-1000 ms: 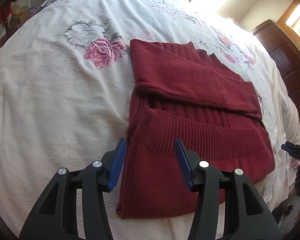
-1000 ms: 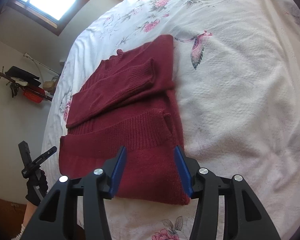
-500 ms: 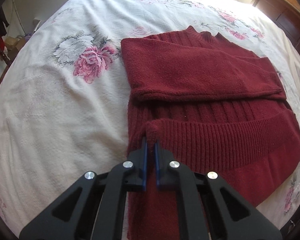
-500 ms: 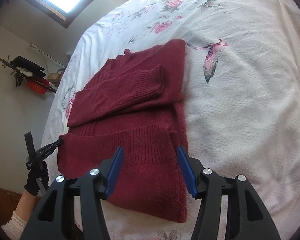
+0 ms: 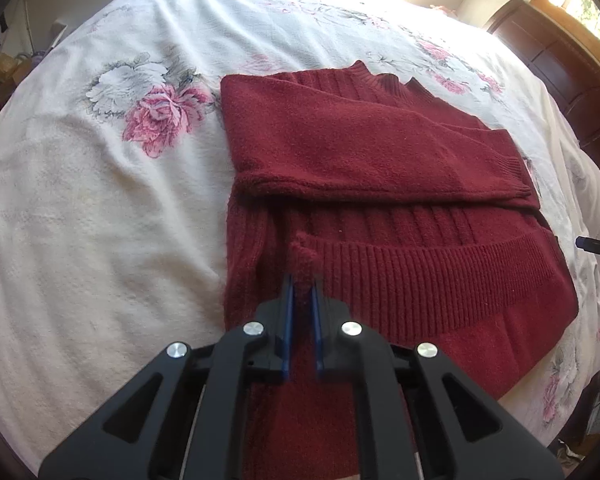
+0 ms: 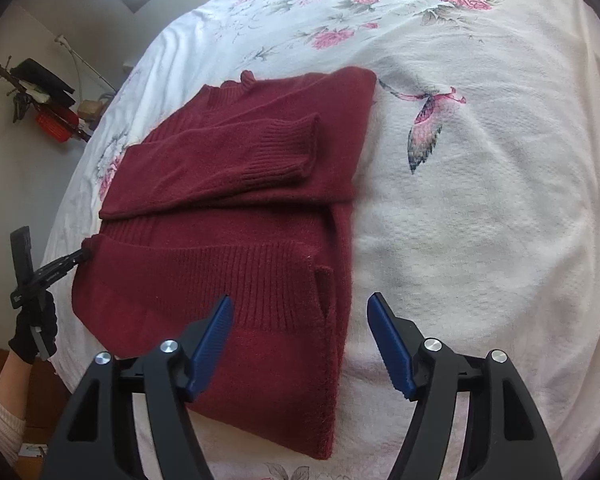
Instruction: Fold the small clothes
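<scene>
Both sleeves lie folded across the red sweater (image 5: 380, 152), collar pointing away. Left gripper (image 5: 302, 284) pinches its ribbed hem corner; right gripper (image 6: 300, 312) hovers wide open.

Dark red knitted wool sweater (image 5: 380, 168): fuzzy, matt, ribbing showing along cuff and hem. White floral cotton bedspread (image 6: 480, 220) lying under sweater, looking pebbly and matt. Black plastic left gripper (image 5: 302, 284) showing matt arms, shiny metal rivets, blue ridged pads. Dark wooden headboard (image 5: 560, 68) beyond sweater, gleaming semi-gloss.
</scene>
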The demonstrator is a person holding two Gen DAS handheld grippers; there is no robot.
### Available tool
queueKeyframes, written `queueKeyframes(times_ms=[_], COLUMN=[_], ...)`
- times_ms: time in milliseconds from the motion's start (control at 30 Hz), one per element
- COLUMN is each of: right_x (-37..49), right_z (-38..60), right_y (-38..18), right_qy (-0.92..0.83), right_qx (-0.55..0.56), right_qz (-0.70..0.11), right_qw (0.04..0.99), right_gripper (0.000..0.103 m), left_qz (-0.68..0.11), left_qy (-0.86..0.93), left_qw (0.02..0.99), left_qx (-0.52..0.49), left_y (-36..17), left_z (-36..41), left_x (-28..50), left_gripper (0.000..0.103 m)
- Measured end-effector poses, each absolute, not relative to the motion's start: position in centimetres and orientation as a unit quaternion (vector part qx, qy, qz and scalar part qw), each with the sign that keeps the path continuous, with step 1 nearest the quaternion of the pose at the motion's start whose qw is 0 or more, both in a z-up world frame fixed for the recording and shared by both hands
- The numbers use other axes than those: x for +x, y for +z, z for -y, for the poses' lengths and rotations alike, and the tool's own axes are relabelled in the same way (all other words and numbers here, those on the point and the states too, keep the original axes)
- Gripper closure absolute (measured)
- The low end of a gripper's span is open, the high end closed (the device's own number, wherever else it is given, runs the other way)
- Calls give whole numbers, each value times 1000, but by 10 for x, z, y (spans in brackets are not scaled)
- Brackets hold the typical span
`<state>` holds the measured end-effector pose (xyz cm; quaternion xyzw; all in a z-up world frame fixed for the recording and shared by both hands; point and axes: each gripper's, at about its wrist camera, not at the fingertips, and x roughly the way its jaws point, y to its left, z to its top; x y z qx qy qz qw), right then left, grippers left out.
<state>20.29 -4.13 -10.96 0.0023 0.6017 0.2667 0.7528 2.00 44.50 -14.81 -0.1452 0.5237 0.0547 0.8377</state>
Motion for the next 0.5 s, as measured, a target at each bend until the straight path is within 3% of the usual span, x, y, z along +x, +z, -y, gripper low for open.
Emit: queueKeyframes(times_ms=[200, 333, 400, 433, 500], right_x=[203, 203, 202, 202, 201], right_z=[17, 2, -3, -4, 0], right_y=[-130, -143, -149, -151, -149], right_qy=[274, 273, 278, 279, 275], right_qx=[-56, -96, -118, -127, -127], right_qz=[-614, -612, -608, -607, -604], right_qw=[738, 736, 734, 733, 737], right_gripper=[33, 34, 46, 62, 80], left_qz=[-539, -541, -540, -537, -528], left_qy=[73, 82, 85, 86, 82], left_qw=[830, 830, 832, 833, 838], left_qx=[-125, -110, -101, -101, -109], left_y=[-163, -161, -157, -155, -148], left_z=[-438, -431, -427, -427, -427], left_x=[28, 31, 30, 29, 27], left_gripper=[84, 95, 97, 97, 98])
